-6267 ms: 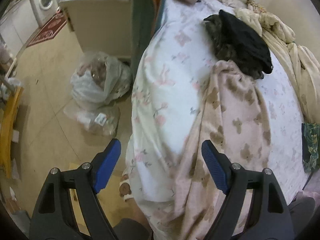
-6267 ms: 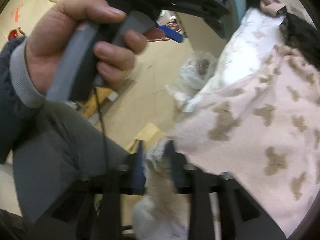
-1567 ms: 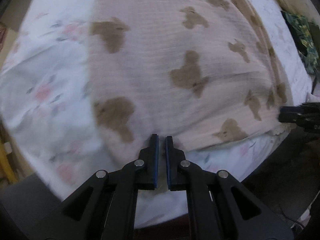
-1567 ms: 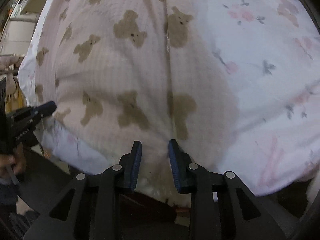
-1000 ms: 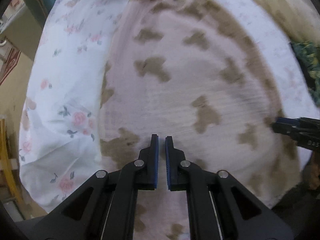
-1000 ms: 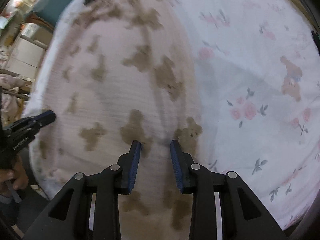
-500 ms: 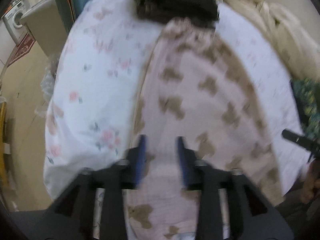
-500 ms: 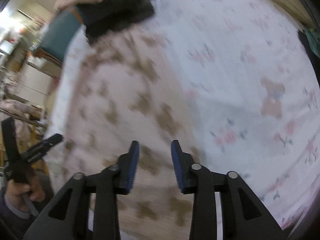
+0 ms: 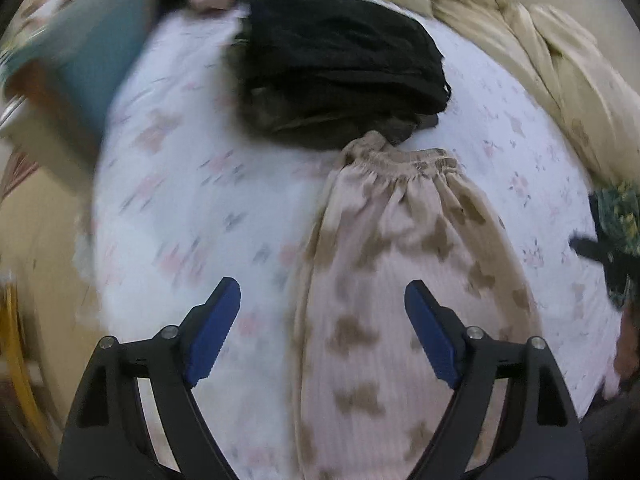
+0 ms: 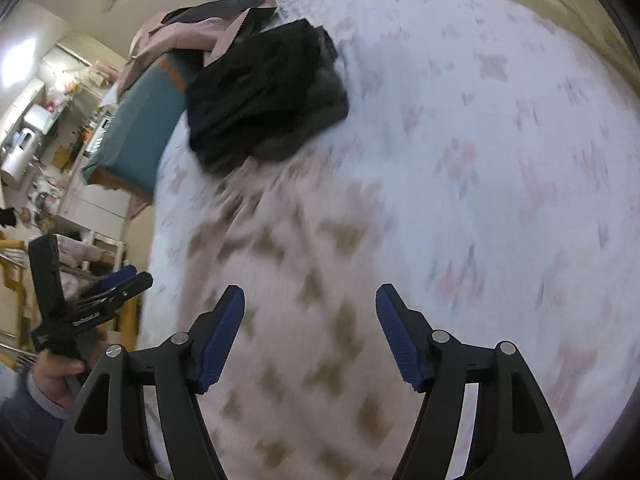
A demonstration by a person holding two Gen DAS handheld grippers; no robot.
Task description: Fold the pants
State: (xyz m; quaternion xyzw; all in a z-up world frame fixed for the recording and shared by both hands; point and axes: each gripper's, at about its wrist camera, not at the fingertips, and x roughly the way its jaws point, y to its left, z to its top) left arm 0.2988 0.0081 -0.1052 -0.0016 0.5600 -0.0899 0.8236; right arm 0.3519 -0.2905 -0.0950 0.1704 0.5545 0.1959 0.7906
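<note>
Both your left tool and right tool hang released, jaws just widened with nothing between them, so the pants can settle flat on the bed, waistband just beside the black garment.

Pink bear-print pants lie flat lengthwise on the floral sheet, elastic waistband touching dark clothes.

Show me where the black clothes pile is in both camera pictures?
Left wrist view: the black clothes pile lies top centre on the flowery sheet, just past the waistband of the teddy-bear pants.
Right wrist view: the pile sits upper left, beyond the pants.
Shared landmark: the teal bed end beside it.
</note>
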